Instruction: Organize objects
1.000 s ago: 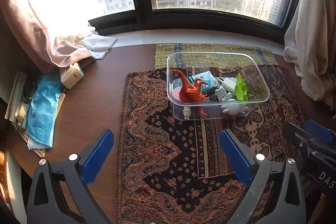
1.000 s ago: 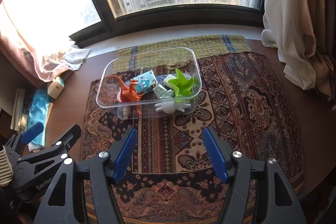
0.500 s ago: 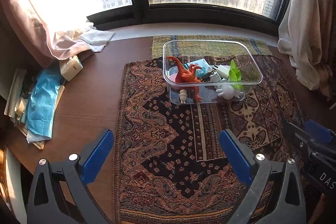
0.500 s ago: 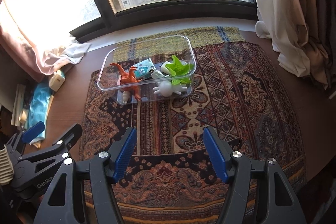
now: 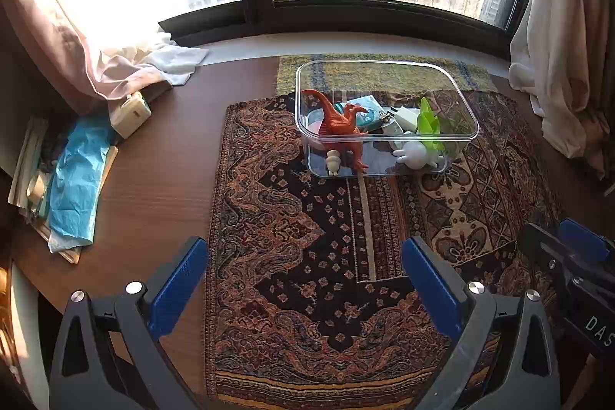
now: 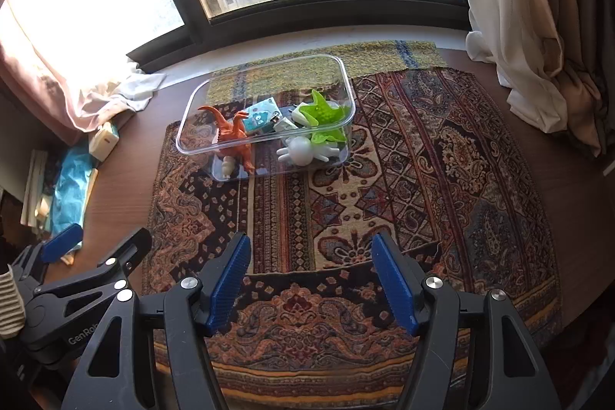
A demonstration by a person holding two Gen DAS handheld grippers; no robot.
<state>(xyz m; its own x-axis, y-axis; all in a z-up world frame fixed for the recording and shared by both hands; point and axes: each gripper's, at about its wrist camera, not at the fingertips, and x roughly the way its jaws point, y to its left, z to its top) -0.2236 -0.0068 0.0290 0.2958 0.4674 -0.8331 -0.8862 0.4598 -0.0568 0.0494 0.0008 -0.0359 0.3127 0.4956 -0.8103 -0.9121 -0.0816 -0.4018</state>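
one clear plastic bin (image 5: 386,137) seen on patterned rug (image 5: 307,237): one orange dinosaur (image 5: 340,129), one white rabbit figure (image 5: 417,153), smaller items obscured; left gripper (image 5: 305,279) and right gripper (image 6: 309,275) spread, empty.

A: What colours are on the bench (image 5: 153,187)?

B: The bench itself is dark reddish-brown wood grain. The rug (image 5: 307,256) on it is patterned in black, rust, cream and dull blue, with paisley swirls and small diamonds. Behind it lies a yellow-green mat (image 6: 369,60) crossed by blue stripes.

A: And in the clear box (image 5: 465,110)?

B: An orange-red dinosaur (image 5: 340,129), a bright green toy (image 6: 323,114), a white rabbit figure (image 5: 415,154), a small cream figure (image 5: 332,162) and a teal card (image 6: 261,120) with a cartoon face.

A: Anything else?

B: Light blue paper (image 5: 77,179) at the left, a pink curtain (image 5: 50,45), a cream curtain (image 6: 530,25). Both grippers are black with blue pads (image 6: 230,287).
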